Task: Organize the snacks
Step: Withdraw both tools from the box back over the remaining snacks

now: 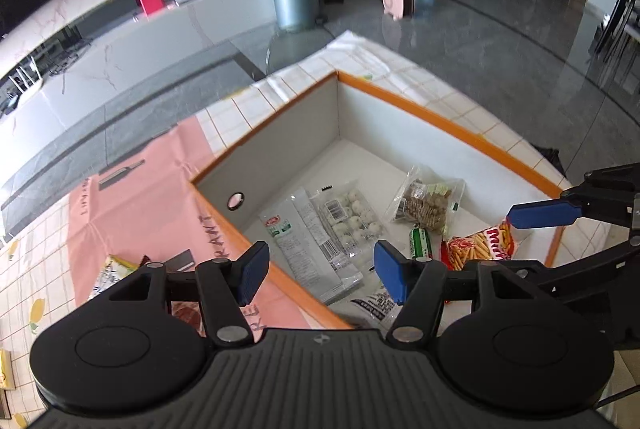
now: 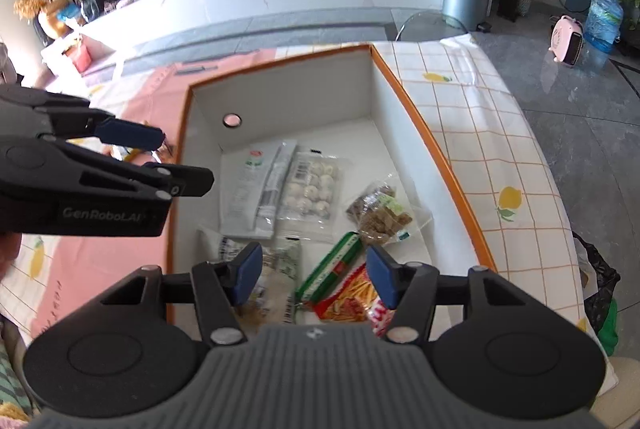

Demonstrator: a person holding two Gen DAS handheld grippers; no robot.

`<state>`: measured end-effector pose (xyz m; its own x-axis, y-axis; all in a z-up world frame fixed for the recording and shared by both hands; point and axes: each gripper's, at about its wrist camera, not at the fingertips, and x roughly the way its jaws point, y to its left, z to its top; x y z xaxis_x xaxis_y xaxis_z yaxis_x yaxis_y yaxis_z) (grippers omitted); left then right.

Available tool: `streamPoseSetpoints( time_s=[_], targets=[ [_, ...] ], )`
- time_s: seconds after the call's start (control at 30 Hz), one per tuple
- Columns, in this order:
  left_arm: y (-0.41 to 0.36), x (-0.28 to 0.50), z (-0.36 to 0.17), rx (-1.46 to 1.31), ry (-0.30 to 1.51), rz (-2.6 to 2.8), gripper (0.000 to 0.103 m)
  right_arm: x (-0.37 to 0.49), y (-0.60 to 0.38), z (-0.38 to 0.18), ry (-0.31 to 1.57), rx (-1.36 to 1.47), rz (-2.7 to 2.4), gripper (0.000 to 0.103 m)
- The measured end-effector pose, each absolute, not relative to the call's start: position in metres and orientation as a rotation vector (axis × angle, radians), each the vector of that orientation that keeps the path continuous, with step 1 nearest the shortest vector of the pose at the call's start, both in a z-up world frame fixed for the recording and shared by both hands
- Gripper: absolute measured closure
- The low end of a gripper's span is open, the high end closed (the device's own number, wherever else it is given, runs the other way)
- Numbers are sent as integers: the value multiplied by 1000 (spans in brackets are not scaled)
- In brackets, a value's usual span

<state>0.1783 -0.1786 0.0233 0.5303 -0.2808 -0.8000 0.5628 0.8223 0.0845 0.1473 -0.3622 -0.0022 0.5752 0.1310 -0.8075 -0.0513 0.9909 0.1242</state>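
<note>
On the far left of the table, a pink printed cloth [image 1: 132, 213] is spread over the checked tablecloth [image 2: 472, 117], and a few snack packets [image 1: 110, 271] are seen lying on it just outside the box; their kind cannot be read behind the gripper. The left gripper [image 1: 318, 273] is held above the near left wall of the orange-rimmed box [image 1: 440, 121], its blue pads spread apart with nothing pinched between them. Inside the box, on the white floor, a long white packet [image 2: 250, 189] is laid beside a clear pack of round white sweets [image 2: 310, 191]. Further right a clear bag of brown squares [image 2: 378, 215] is found, with a green stick pack [image 2: 334, 265] and a red-and-orange bag of stick snacks [image 2: 352, 299] nearer the front. The right gripper [image 2: 314, 279] is poised over these, its pads likewise parted and empty.
</note>
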Motion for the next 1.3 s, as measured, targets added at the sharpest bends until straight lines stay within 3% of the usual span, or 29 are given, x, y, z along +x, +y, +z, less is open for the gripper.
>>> streamPoseSetpoints(
  time_s=[0.4,0.7,1.1,1.3],
  targets=[
    [-103,114,47,247,693,-392,32,79,-295,26,743,140,72,42],
    [-26,89,21,89,690,-273,32,44,-237,9,658,185,79,41],
    [67,92,-28,-89,766,-144,31,67,-165,-54,751,105,128,32],
    [88,110,-47,-158,788,-123,20,96,-144,-71,767,28,165,32]
  ],
)
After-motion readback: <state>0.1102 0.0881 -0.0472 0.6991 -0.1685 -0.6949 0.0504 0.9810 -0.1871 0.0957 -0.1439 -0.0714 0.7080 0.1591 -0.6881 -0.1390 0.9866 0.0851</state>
